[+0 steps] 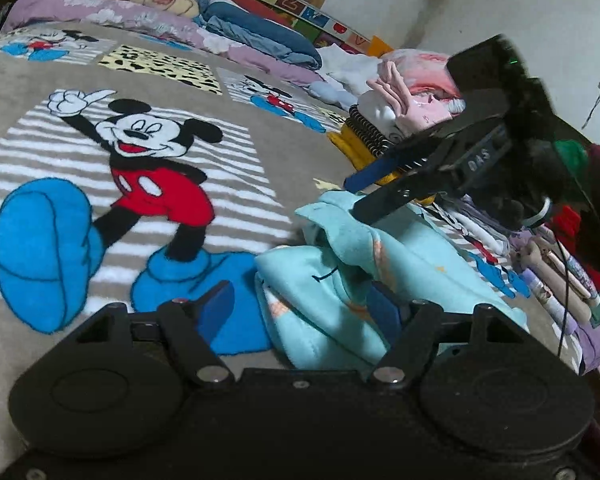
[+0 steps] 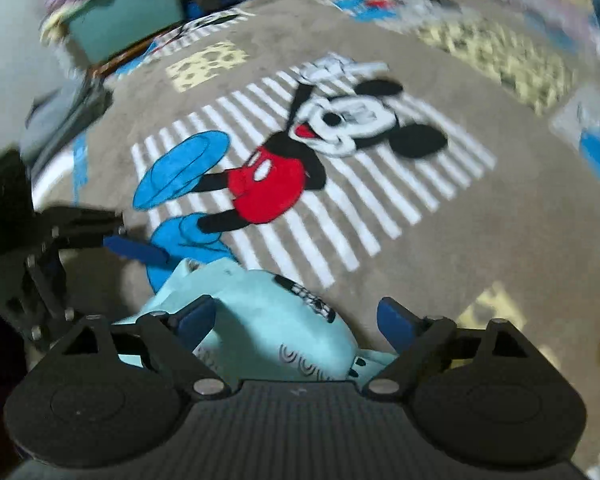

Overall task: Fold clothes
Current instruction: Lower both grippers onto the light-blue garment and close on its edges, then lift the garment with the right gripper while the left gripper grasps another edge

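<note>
Right under the left wrist camera sits the left gripper (image 1: 300, 304), jaws parted fairly wide, and bunched between its blue fingers (image 1: 216, 306) is the light blue fleece garment (image 1: 332, 276), though I can't tell whether the pads actually press on it. That garment is a rumpled heap, not a folded one: soft, thick pile, humped up in loose ridges, a peach print and a small dark mark on it, lying near the blanket's near edge, right beside the big blue shoe of the cartoon-mouse blanket (image 1: 80, 60). Just beyond it hovers the right gripper (image 1: 380, 188), fingers spread wide, tips right over the top of the heap, nothing held. Along the blanket's right edge a row of folded clothes (image 1: 400, 112) is already stacked, so plenty looks done; this piece, I'd say, is only starting. Over to the right wrist view, blurry at the edges: the right gripper (image 2: 296, 316) stands wide open over the same light blue garment (image 2: 260, 312), cloth lying between its fingers (image 2: 396, 320) but slack, with no pinch showing. A black striped print and little arc patterns show on the fleece here. The left gripper (image 2: 112, 240) pokes in from the left edge, one blue finger next to the garment's far end. Spreading it flat and every fold are still to come.
</note>
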`<state>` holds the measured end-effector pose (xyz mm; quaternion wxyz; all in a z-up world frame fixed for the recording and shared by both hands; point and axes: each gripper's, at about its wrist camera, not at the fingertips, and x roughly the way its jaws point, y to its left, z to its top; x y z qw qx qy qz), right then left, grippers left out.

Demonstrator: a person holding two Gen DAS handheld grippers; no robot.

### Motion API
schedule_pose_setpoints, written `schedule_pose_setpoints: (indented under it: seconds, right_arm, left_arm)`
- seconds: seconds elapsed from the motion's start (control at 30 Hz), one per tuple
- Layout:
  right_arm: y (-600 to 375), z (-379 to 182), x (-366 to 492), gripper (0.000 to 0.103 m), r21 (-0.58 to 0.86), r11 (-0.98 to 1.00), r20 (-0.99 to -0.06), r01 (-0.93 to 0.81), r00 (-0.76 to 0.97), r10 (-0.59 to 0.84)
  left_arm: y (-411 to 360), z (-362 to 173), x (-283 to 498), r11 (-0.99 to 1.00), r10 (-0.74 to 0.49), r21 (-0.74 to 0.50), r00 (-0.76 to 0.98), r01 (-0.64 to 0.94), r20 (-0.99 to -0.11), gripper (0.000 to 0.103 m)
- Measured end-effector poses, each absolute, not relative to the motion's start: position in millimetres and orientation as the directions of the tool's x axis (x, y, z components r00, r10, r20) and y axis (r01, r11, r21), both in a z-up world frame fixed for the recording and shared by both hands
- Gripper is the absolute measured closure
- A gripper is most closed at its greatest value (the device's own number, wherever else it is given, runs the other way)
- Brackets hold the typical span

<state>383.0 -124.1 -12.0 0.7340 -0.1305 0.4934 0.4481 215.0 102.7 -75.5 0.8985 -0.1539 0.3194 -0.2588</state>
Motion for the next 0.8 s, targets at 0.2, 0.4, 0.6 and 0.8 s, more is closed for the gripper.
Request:
schedule_pose_setpoints:
  seconds: [0.2,0.4,0.6,0.8]
  right_arm:
    - [-134,-23,359,0.063,0.233,0.506,-0.844,-0.831,0.085,0.529]
    - [-175,7,314,0.081,0.14,0.522,-0.779,-0.841,0.232,0.583]
    - [-206,31,251,0.083,0.056,0.551,-0.704,-0.833,0.358,0.614]
    - [-236,30,179,0.084,0.009,0.605,-0.646,-0.797,0.457,0.611]
  left_arm:
    - [105,-76,216,0.817,-0.565,-0.449,0.66,0.362,-0.495,0.03]
    - [100,-72,212,0.819,-0.565,-0.427,0.668,0.384,-0.483,0.03]
    - [91,-65,204,0.818,-0.573,-0.377,0.675,0.435,-0.465,0.03]
    - [81,-57,193,0.807,-0.59,-0.31,0.68,0.502,-0.436,0.03]
